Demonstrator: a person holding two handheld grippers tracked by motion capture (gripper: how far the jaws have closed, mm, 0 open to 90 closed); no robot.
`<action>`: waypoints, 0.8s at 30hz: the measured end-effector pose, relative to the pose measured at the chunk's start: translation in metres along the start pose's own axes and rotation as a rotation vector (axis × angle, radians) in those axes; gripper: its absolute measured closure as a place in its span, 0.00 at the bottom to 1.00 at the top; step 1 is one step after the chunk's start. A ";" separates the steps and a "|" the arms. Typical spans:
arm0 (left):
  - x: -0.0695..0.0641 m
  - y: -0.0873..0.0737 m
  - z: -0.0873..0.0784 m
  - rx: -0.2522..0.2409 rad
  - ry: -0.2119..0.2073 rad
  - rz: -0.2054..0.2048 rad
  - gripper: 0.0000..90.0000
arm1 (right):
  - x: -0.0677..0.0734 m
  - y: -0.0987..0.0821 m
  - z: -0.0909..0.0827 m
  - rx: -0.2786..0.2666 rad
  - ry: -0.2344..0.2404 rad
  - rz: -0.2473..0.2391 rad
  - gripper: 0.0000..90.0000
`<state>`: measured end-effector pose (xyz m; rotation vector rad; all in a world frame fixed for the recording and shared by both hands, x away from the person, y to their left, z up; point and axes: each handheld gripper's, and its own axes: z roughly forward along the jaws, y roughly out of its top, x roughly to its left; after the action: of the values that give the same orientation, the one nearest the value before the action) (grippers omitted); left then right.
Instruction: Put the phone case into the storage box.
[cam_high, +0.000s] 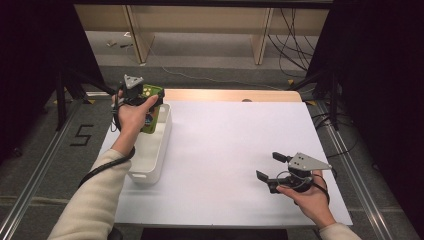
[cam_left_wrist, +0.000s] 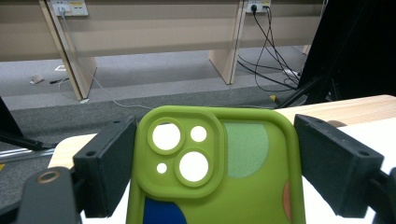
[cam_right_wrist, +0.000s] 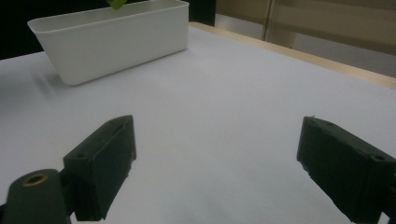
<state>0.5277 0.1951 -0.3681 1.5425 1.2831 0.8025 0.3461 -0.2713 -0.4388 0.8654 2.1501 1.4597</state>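
A: Reporting on the green phone case (cam_left_wrist: 219, 177): being held upright between the jaws of the left tool (cam_high: 145, 97), camera cut-outs at the top, blue and orange patches lower down. Jaws closed onto both long edges, touching left and right.

B: Position relative to the container?

A: Hanging over the far end of the white bin (cam_high: 152, 150), lower part appearing to dip inside the rim. Not possible to tell whether resting on the bin floor or clear of it. Bin standing along the left edge of the white surface (cam_high: 225, 145).

B: Right side?

A: Right tool (cam_high: 272, 172) hovering low over the near right of the surface, jaws spread wide, gripping nothing. Well apart from bin and case. Bin wall (cam_right_wrist: 116, 42) showing far ahead of it, with a sliver of green above the rim.

B: Step in hand?

A: Judging: either lowering the case into the bin or lifting it out; not decidable from this moment alone. Left hand (cam_high: 132, 117) doing all the work, right side standing by.

B: Requirements for the next move?

A: If placing: lowering straight down, keeping the case clear of the bin's end wall, then opening the jaws only once the case is seated or tipped flat. If extracting: rising vertically until the bottom edge is clearing the rim before carrying across. Either way, keeping squeeze steady; soft case edges likely flexing and slipping under uneven grip.
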 end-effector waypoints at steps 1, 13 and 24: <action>0.000 0.000 0.000 0.000 0.001 0.000 0.18 | 0.000 0.000 0.000 0.001 0.000 0.000 0.14; 0.001 0.000 0.007 0.003 0.017 -0.005 0.18 | 0.000 0.000 0.000 0.002 0.003 0.000 0.14; 0.001 0.002 0.012 0.007 0.031 -0.005 0.18 | 0.000 0.000 0.000 0.001 0.003 0.000 0.14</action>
<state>0.5392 0.1933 -0.3705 1.5376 1.3126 0.8223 0.3460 -0.2711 -0.4390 0.8646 2.1529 1.4605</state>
